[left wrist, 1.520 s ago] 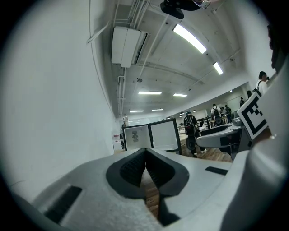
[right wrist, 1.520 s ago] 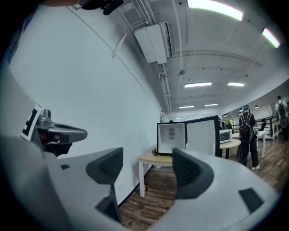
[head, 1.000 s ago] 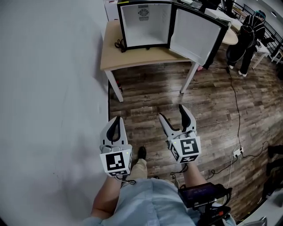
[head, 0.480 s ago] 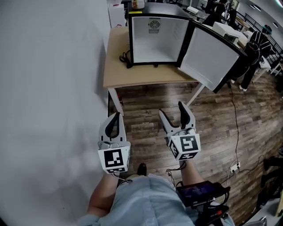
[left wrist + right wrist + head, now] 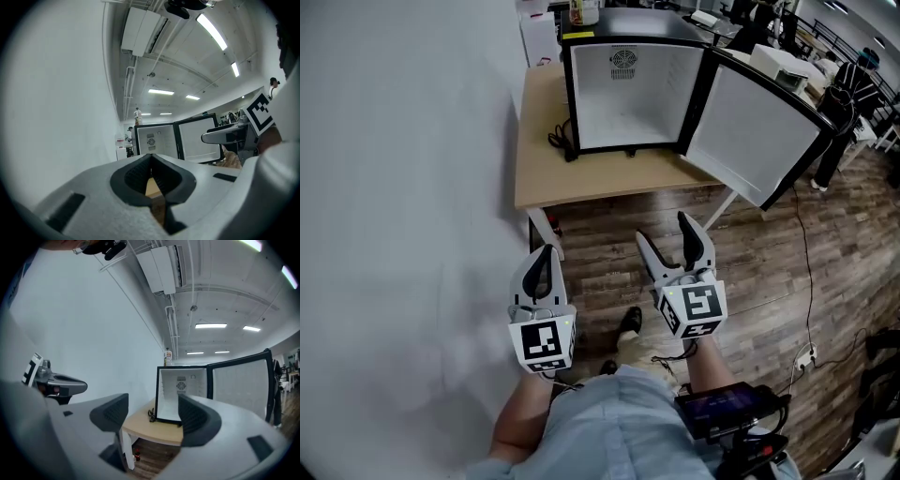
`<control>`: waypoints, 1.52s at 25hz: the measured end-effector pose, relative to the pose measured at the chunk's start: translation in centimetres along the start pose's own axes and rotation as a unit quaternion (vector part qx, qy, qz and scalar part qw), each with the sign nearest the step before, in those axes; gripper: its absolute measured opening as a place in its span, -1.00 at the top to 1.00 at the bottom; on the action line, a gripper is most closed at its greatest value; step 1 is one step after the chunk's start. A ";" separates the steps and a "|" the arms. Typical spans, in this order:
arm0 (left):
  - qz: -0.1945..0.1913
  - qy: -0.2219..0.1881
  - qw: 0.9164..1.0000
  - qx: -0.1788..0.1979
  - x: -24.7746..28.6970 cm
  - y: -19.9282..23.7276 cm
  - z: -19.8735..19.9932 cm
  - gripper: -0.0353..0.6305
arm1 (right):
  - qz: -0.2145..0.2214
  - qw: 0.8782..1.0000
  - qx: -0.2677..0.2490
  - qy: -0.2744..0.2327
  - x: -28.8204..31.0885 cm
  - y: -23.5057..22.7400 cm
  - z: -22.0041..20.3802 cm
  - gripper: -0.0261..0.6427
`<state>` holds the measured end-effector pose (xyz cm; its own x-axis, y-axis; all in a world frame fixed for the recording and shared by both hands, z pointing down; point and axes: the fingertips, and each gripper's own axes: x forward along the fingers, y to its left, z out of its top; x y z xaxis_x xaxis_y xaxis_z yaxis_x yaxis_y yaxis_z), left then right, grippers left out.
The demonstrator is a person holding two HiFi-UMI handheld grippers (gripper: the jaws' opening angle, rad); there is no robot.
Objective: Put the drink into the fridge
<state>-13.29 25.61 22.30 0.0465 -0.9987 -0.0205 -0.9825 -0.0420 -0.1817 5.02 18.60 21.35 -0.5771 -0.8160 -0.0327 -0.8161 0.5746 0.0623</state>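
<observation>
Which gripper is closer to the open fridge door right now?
Right. The right gripper sits over the floor, short of the fridge door and slightly to its left; the left gripper is farther left, beside the wall, in front of the table leg.

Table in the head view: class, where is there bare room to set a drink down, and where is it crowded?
Free: the table strip between the fridge's open front and the near edge, and the empty fridge floor. Crowded: the left strip by the wall, where a cable lies; the open door overhangs the right corner.
</observation>
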 end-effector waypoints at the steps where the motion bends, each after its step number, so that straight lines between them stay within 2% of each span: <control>1: 0.000 0.002 1.000 0.000 0.8 0.0 -0.3 0.87 | -0.001 1.000 0.001 0.000 0.7 -0.5 -0.2 -0.08; 9: 0.004 0.034 0.999 0.003 9.8 0.9 -2.9 0.87 | -0.002 1.000 0.010 0.016 8.7 -5.7 -2.6 -0.09; 16: 0.030 0.042 0.999 0.003 20.2 3.2 -2.7 0.87 | 0.023 1.000 0.014 0.011 18.6 -10.8 -2.3 -0.10; 21: 0.059 0.021 0.998 0.008 26.5 5.3 -0.2 0.87 | 0.051 0.999 0.000 -0.016 25.6 -13.3 1.0 -0.11; 26: 0.082 -0.003 0.997 0.012 30.4 7.7 2.6 0.87 | 0.071 0.997 -0.012 -0.042 30.0 -14.7 4.4 -0.12; 32: 0.097 -0.001 0.995 0.005 33.1 9.7 2.3 0.87 | 0.106 0.993 -0.009 -0.051 32.6 -14.3 6.7 -0.16; 38: 0.100 0.000 0.995 -0.004 36.2 12.1 1.6 0.87 | 0.141 0.987 -0.017 -0.081 34.4 -13.8 13.6 -0.17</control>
<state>-23.24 -10.99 17.76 -0.1499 -0.9872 -0.0550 -0.9735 0.1571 -0.1661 -3.98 -16.56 5.76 -0.7804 -0.6022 -0.1681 -0.6229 0.7721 0.1259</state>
